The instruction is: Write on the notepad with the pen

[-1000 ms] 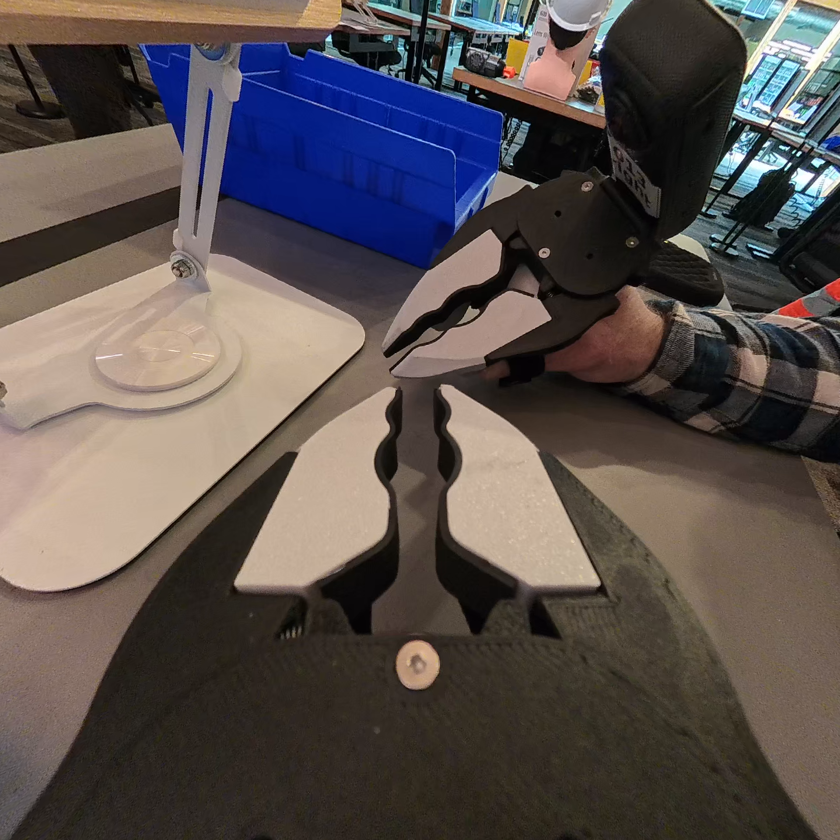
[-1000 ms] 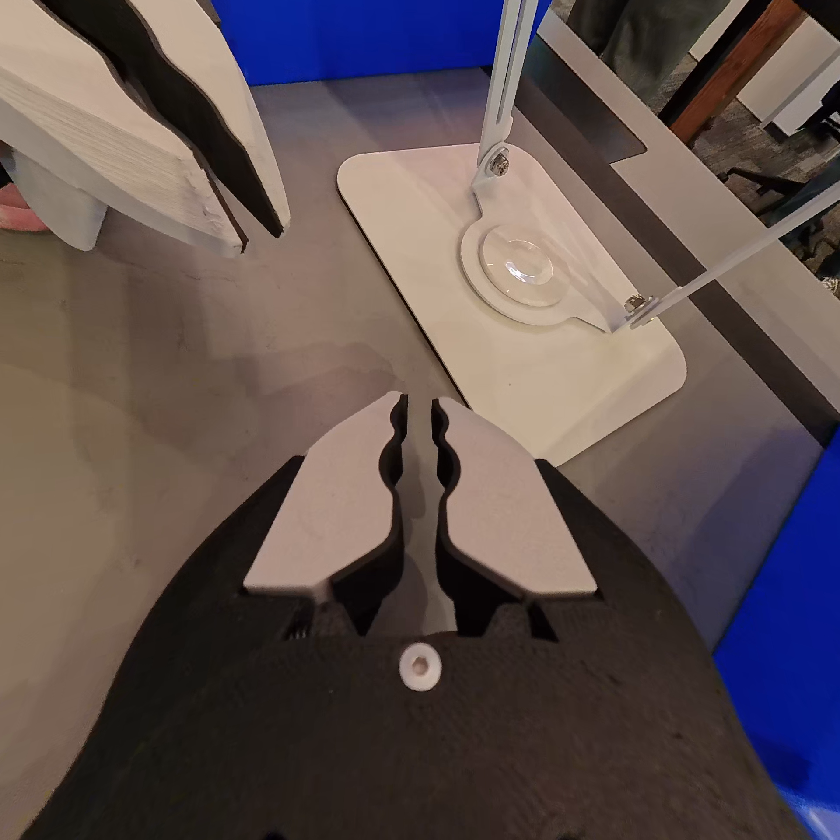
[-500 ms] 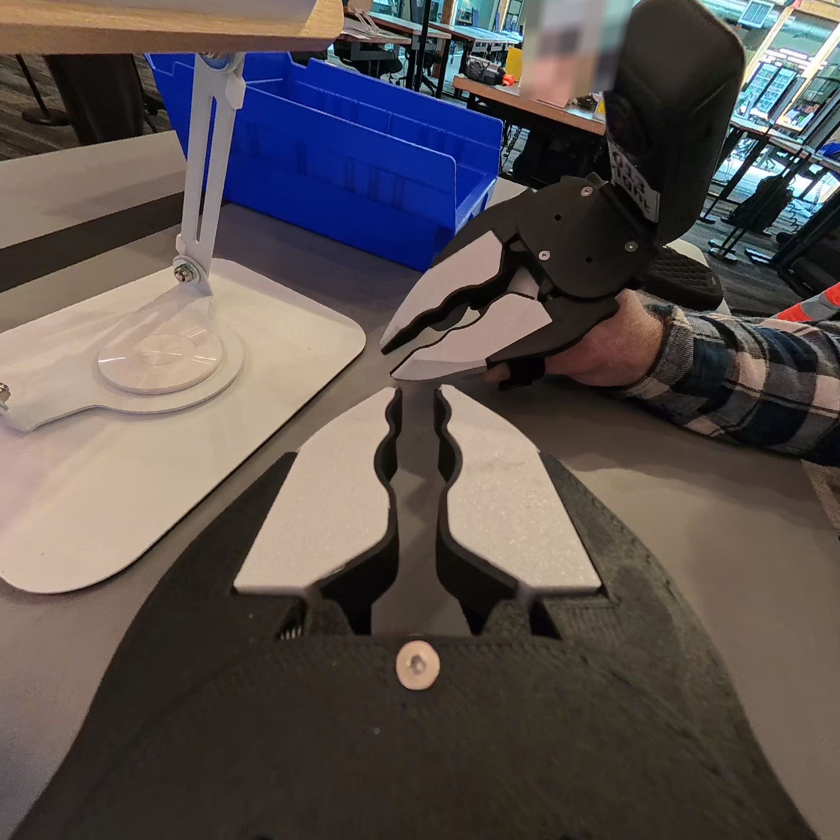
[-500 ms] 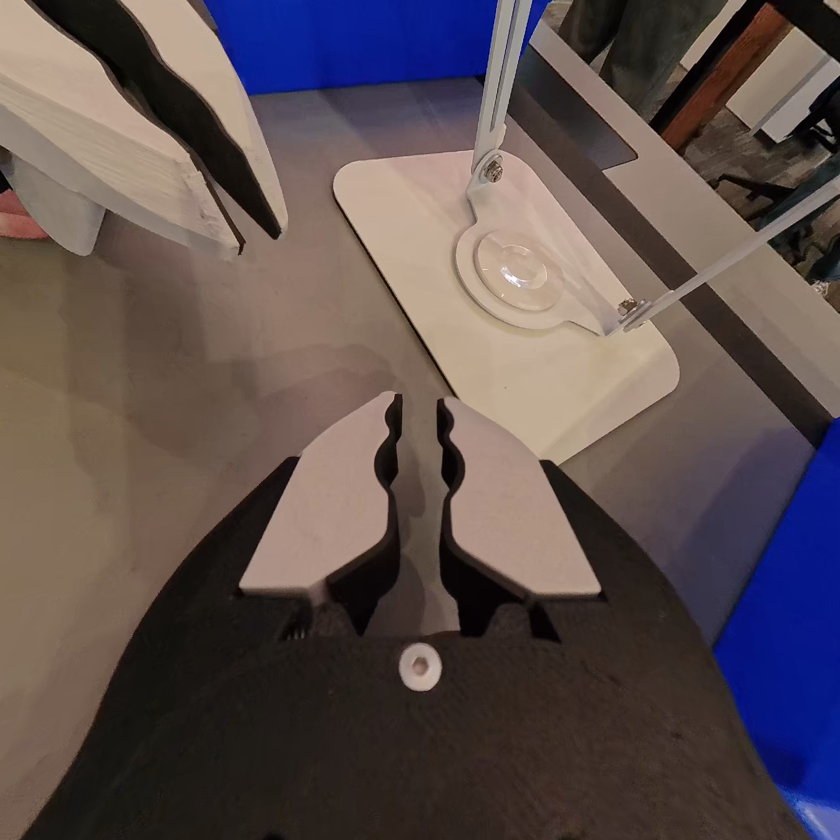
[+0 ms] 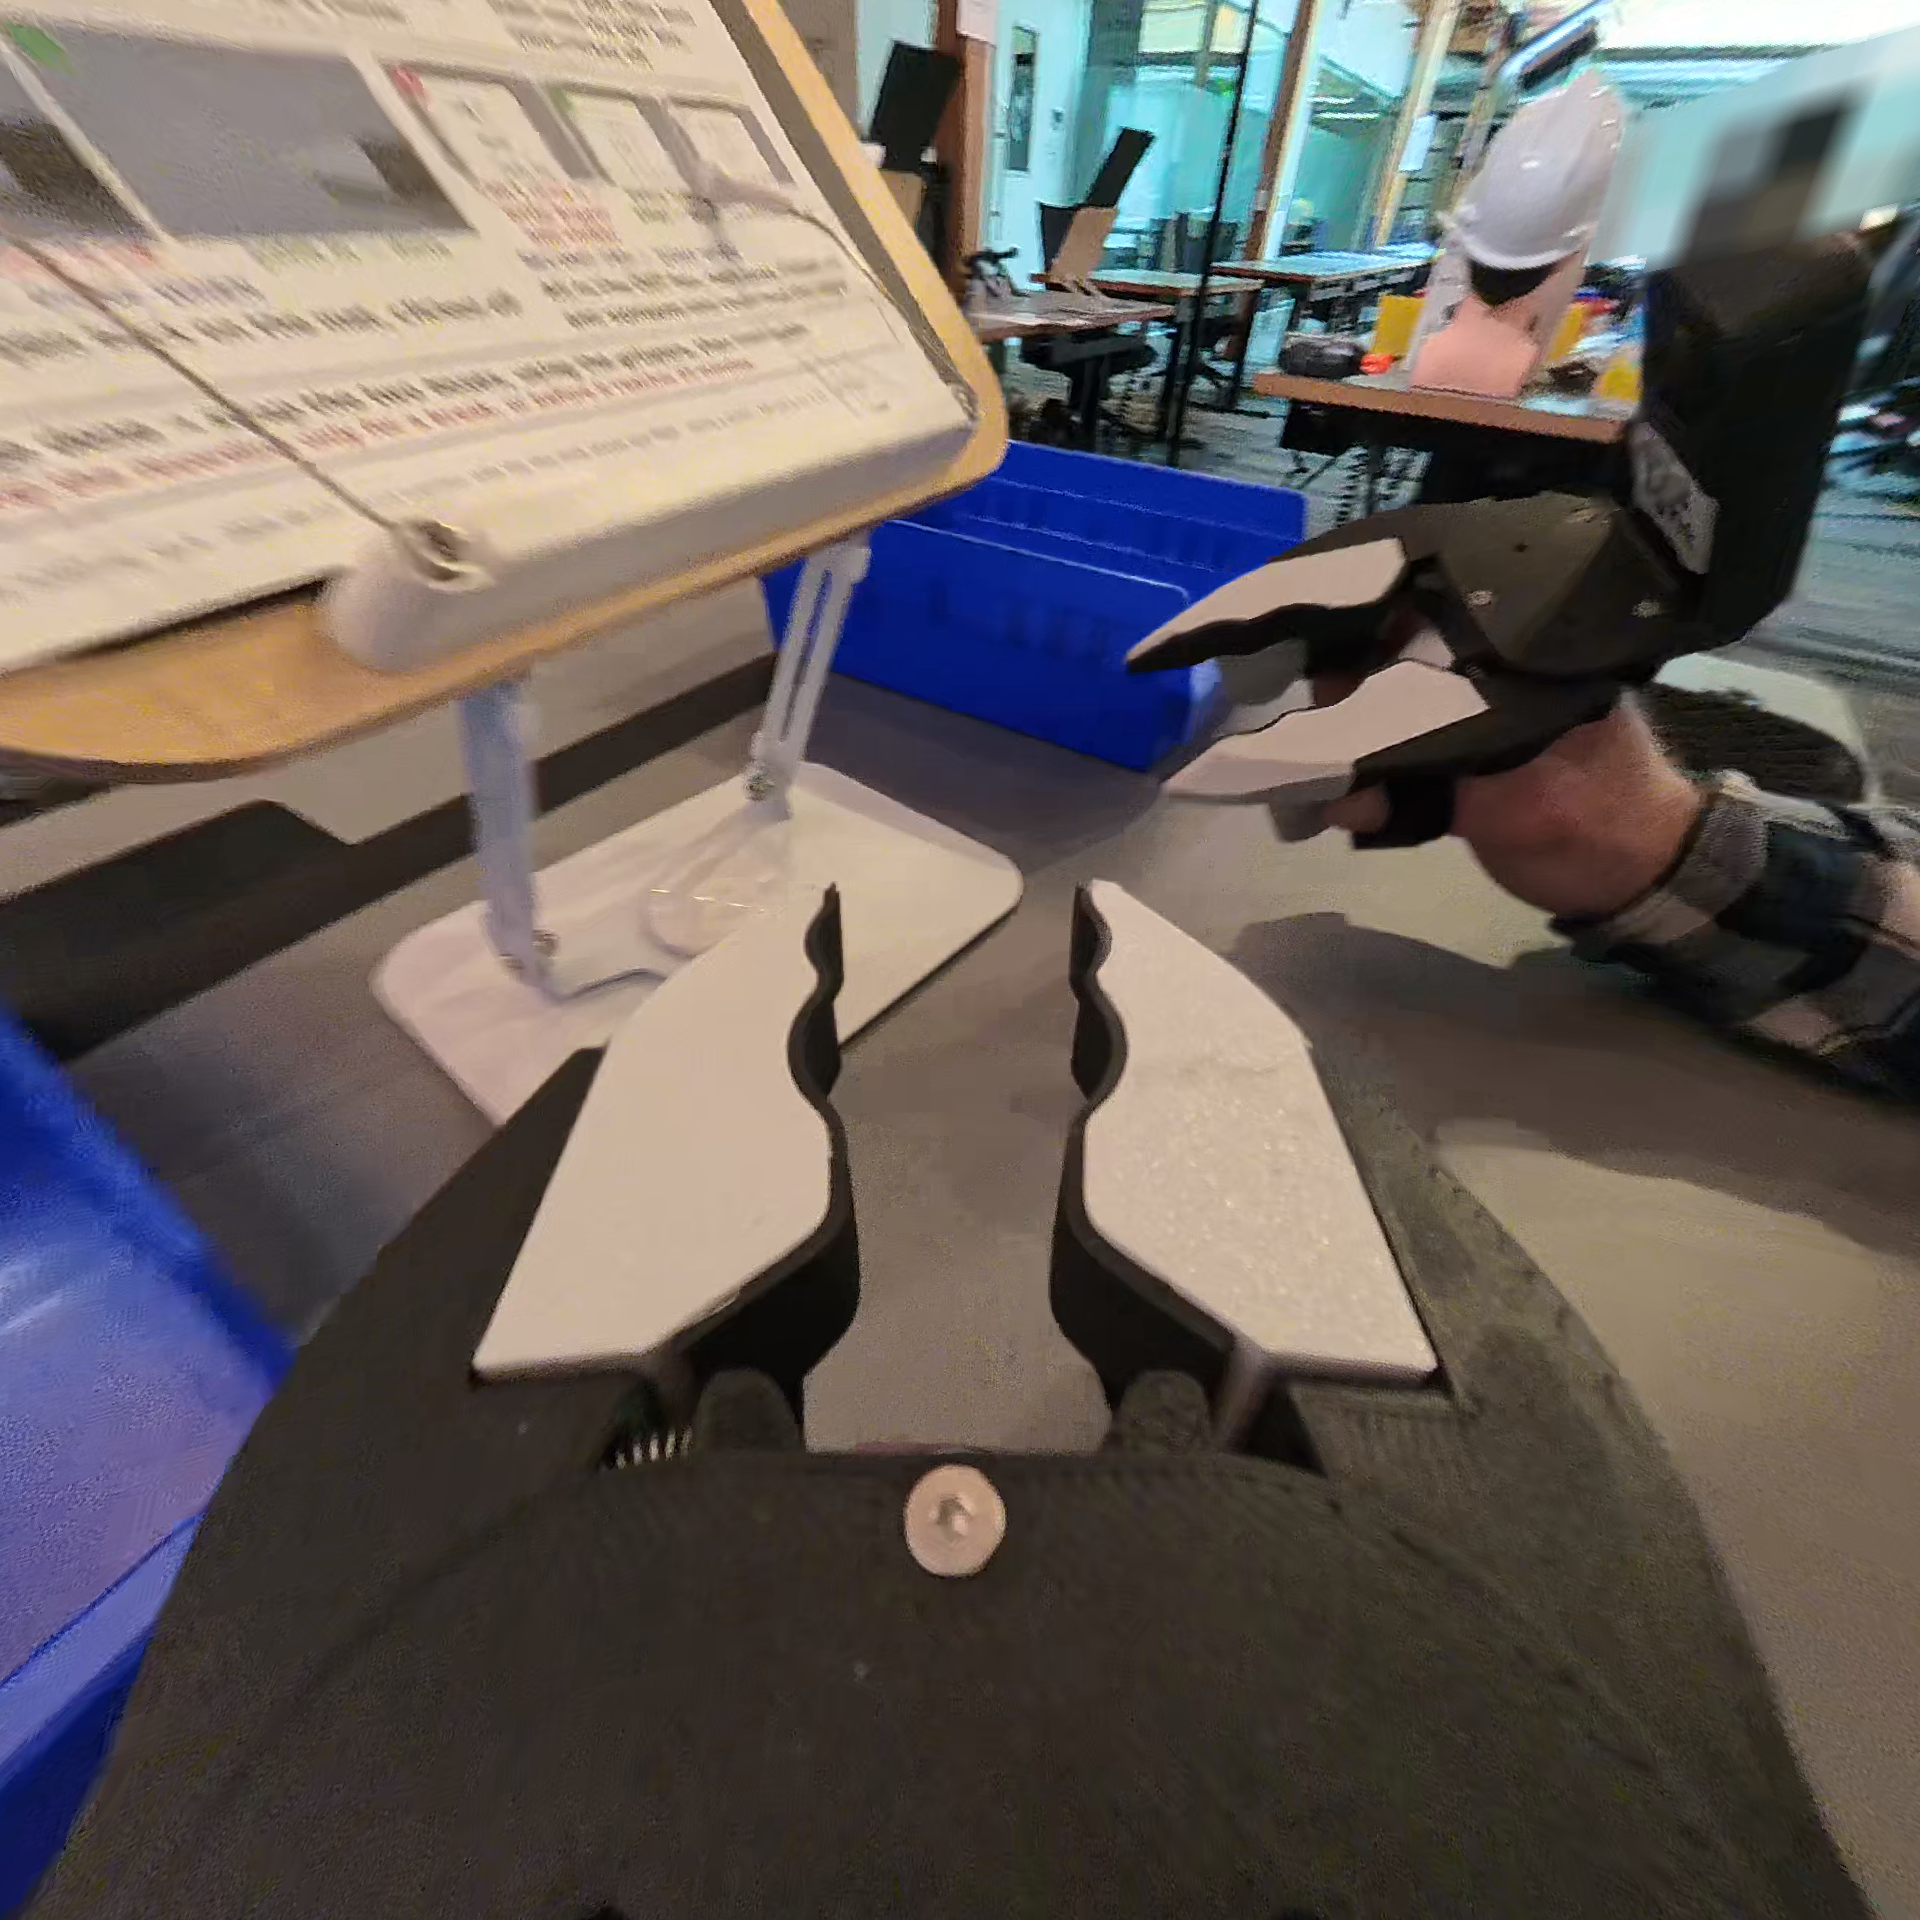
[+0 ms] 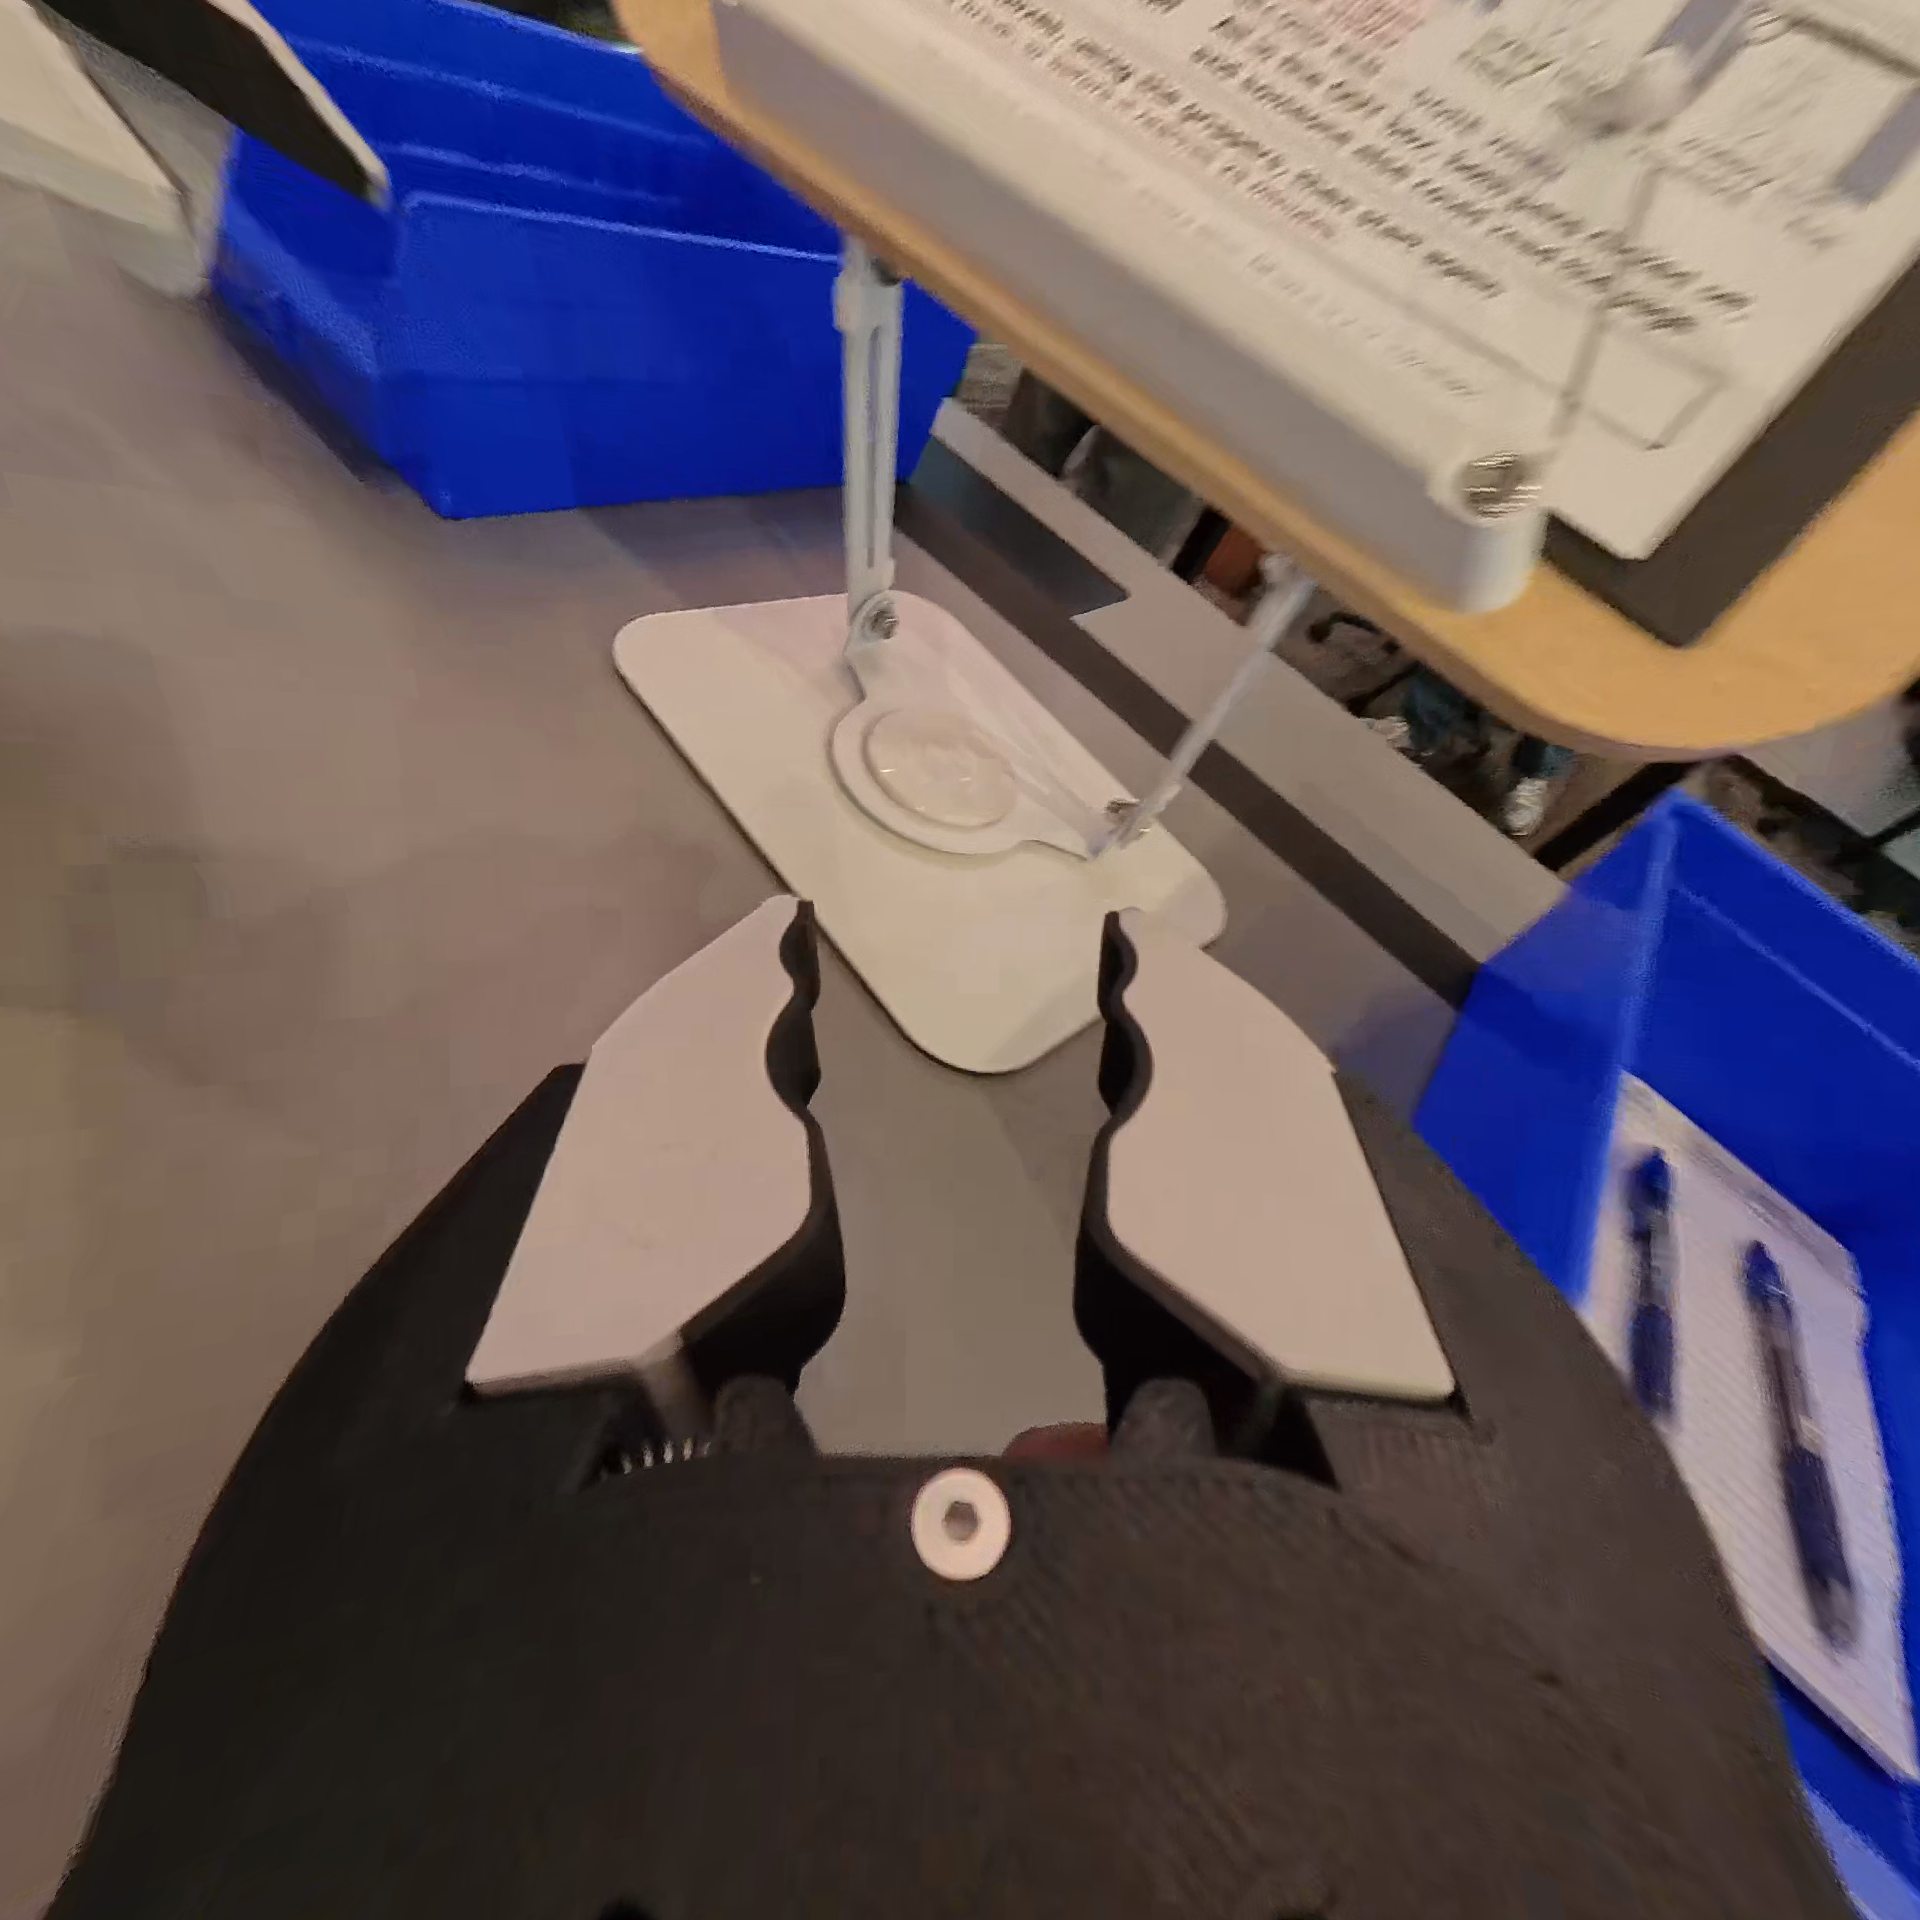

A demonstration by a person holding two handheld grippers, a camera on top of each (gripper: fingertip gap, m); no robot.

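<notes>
Two blue pens (image 6: 1652, 1278) (image 6: 1792, 1444) lie on a white notepad (image 6: 1725, 1558) inside a blue bin (image 6: 1538, 1091) at the right edge of the right wrist view. My right gripper (image 6: 956, 925) is open and empty above the grey table, left of that bin. It also shows in the left wrist view (image 5: 1174, 717), held by a hand, jaws apart. My left gripper (image 5: 956, 914) is open and empty over the table. One of its fingers (image 6: 229, 73) shows at the top left of the right wrist view.
A white stand base (image 5: 904, 894) sits on the table ahead, carrying a tilted wooden board (image 5: 582, 613) with a printed sheet. A second blue bin (image 5: 1018, 613) stands behind it. Another blue bin edge (image 5: 94, 1351) is at my left.
Both grippers have opened from nearly shut, with nothing between the pads. Both have drawn back and tilted up, bringing the board into view; the right view now shows the bin with pens.
</notes>
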